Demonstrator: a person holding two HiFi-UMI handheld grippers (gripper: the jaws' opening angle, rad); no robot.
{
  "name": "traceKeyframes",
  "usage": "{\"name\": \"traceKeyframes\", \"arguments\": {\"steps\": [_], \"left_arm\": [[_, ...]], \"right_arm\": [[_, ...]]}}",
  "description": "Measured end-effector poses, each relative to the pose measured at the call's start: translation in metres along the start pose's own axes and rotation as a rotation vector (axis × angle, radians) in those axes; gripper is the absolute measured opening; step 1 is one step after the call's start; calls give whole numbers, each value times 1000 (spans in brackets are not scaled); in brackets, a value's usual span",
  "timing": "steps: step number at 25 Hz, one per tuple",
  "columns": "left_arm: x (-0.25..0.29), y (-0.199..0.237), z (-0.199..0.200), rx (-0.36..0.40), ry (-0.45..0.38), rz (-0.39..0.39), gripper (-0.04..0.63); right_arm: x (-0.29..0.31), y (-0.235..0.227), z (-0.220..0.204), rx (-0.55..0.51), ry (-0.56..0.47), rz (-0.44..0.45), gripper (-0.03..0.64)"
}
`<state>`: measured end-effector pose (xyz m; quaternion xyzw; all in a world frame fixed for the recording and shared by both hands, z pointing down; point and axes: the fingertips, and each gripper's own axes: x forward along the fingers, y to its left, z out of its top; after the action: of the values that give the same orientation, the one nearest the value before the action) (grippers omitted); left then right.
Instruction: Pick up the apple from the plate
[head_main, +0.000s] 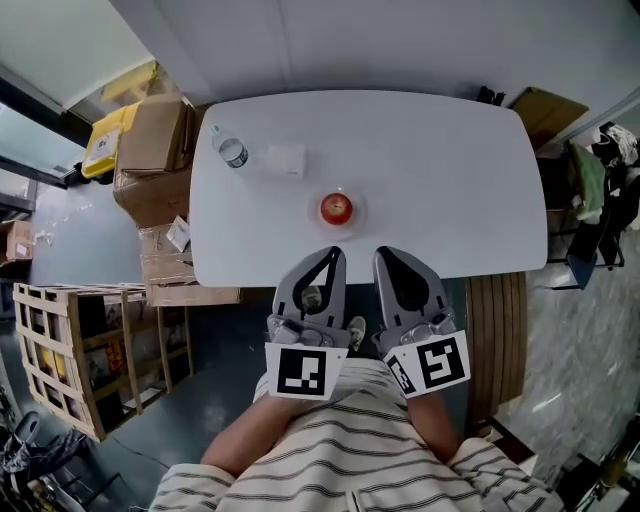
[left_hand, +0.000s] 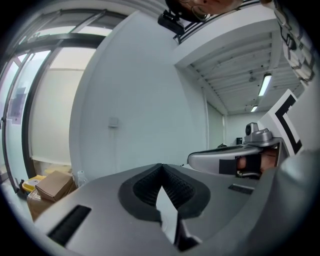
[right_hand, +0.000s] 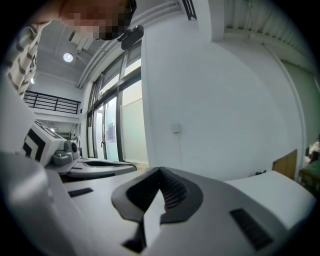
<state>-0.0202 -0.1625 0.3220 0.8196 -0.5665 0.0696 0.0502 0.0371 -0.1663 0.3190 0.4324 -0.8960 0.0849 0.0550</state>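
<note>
Shirt (head_main: 330, 440) nearest, striped, with forearms drawn in close on either side. Just beyond, left gripper (head_main: 333, 251) and right gripper (head_main: 384, 252) held side by side and nearly parallel, tips showing against the near edge of the tabletop (head_main: 450, 170), aimed only a little below level, toward the far wall rather than down at the target. Both closed: in each gripper view, pads brought together at the tips with nothing between them, only a pale sliver visible through the hollow behind. Nothing grasped so far; task judged barely begun, at the approach. Just past the tips, apple (head_main: 336, 208), red, sitting on a small clear plate (head_main: 357, 218), closer to the near edge than the far and a little left of its middle, untouched, roughly in line with the left tool. Left to do: spreading one pair of jaws, reaching in over the rim, closing around the fruit, lifting it clear. Farther off, toward the far left corner, a clear bottle (head_main: 232, 152) and a small white box (head_main: 286, 160), well apart from the plate.
</note>
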Motion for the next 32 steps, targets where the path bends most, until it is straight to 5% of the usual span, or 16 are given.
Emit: {"name": "traceKeyframes", "arguments": {"steps": [21,32], "left_arm": [[61,34,-92,-88,180,-61,3],[75,34,-143,-67,263,-69,5]], "right_arm": [[54,-32,-93,48,206,-95,11],[66,-38,-139,73,298,-95,11]]}}
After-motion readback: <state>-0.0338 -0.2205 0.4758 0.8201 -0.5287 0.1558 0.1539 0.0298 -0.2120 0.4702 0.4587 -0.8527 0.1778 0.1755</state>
